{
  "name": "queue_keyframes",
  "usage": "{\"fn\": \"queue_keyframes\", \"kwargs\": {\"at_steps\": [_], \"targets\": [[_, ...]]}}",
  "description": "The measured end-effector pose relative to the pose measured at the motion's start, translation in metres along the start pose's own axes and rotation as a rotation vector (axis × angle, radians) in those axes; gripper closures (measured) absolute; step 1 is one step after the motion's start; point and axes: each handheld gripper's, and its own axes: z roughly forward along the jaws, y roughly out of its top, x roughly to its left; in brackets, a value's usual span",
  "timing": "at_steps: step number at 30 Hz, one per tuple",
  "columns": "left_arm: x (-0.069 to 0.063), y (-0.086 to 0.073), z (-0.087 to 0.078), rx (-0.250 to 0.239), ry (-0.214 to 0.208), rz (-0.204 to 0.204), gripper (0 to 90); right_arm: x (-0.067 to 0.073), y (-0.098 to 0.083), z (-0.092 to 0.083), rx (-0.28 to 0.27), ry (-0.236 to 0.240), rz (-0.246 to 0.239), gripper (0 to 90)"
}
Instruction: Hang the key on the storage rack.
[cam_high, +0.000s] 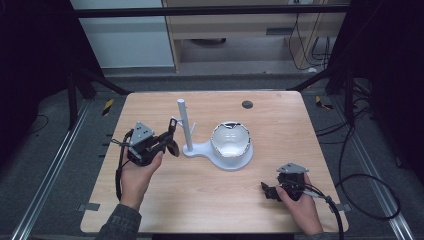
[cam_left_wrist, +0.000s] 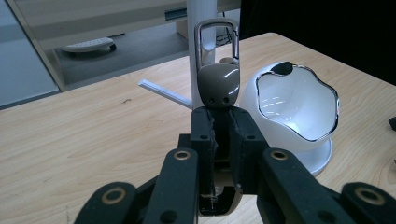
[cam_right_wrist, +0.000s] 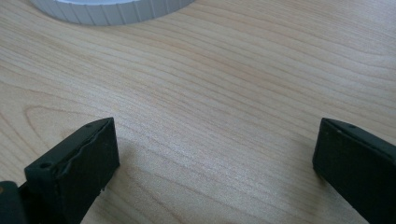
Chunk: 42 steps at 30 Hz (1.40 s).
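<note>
- The left gripper (cam_left_wrist: 219, 140) has its two black jaws drawn close together, clamped on a small taupe key fob (cam_left_wrist: 218, 86) whose silver clip loop (cam_left_wrist: 217, 39) stands up above the jaw tips.
- Just beyond the fob, in line with it, rises the white post (cam_left_wrist: 201, 51) of a white stand; the loop overlaps the post in the left gripper view, and whether they touch I cannot tell.
- A thin white peg (cam_left_wrist: 163, 92) sticks out sideways from the post, low and to the fob's left in that view.
- In the high view the left gripper (cam_high: 167, 140) sits just left of the post (cam_high: 184, 125), held by the person's left hand (cam_high: 137, 175).
- To the right of the post, on the same stand base (cam_high: 230, 162), sits a white bowl (cam_high: 230, 140) with a shiny wavy rim, near the left gripper.
- The right gripper (cam_high: 267, 191) is well apart, near the table's (cam_high: 200, 210) front edge on the right, in the right hand (cam_high: 302, 207).
- Its jaws stand wide apart over bare wood, with nothing between them; the ribbed edge of the stand base (cam_right_wrist: 112, 11) lies ahead of them.
</note>
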Motion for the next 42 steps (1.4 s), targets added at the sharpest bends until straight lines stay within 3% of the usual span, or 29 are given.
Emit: {"fn": "queue_keyframes", "kwargs": {"at_steps": [14,42], "targets": [[0.003,-0.003,0.013,0.007,0.015,-0.028,80.6,0.000,0.000,0.000,0.001,0.002,0.002,0.7],[0.001,-0.010,0.040,0.022,0.014,-0.027,80.6,0.000,0.000,0.000,0.000,0.001,0.000,0.7]]}}
